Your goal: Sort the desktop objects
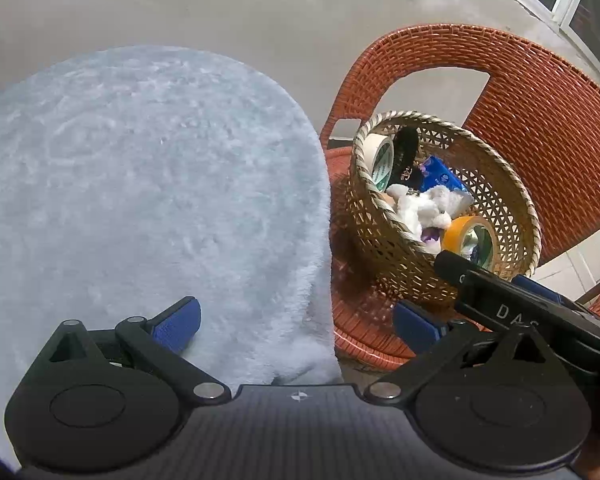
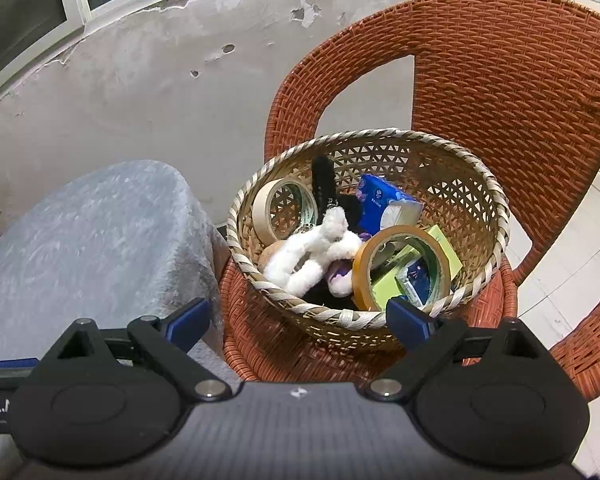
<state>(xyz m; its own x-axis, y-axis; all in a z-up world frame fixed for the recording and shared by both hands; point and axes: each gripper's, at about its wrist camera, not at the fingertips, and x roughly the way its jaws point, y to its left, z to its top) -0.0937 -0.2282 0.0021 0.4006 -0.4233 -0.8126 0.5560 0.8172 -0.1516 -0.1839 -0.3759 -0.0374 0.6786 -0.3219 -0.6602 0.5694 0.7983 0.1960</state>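
A woven bamboo basket [image 2: 476, 184] stands on an orange rattan chair [image 2: 512, 80]. In it lie a cream tape roll [image 2: 266, 206], a yellow tape roll [image 2: 362, 268], a white plush toy [image 2: 312, 248], a blue packet [image 2: 374, 204], a green box [image 2: 446, 248] and a black item [image 2: 324, 178]. My right gripper [image 2: 298, 326] is open and empty, just before the basket's near rim. My left gripper [image 1: 296, 326] is open and empty over the edge of the pale blue fluffy cloth [image 1: 140, 184]. The basket [image 1: 508, 200] also shows right of it.
The cloth-covered table [image 2: 100, 232] stands left of the chair [image 1: 540, 112]. A peeling grey wall [image 2: 160, 80] with windows above is behind. The other gripper's black body [image 1: 512, 304] crosses the left wrist view at lower right. Tiled floor [image 2: 560, 280] lies right.
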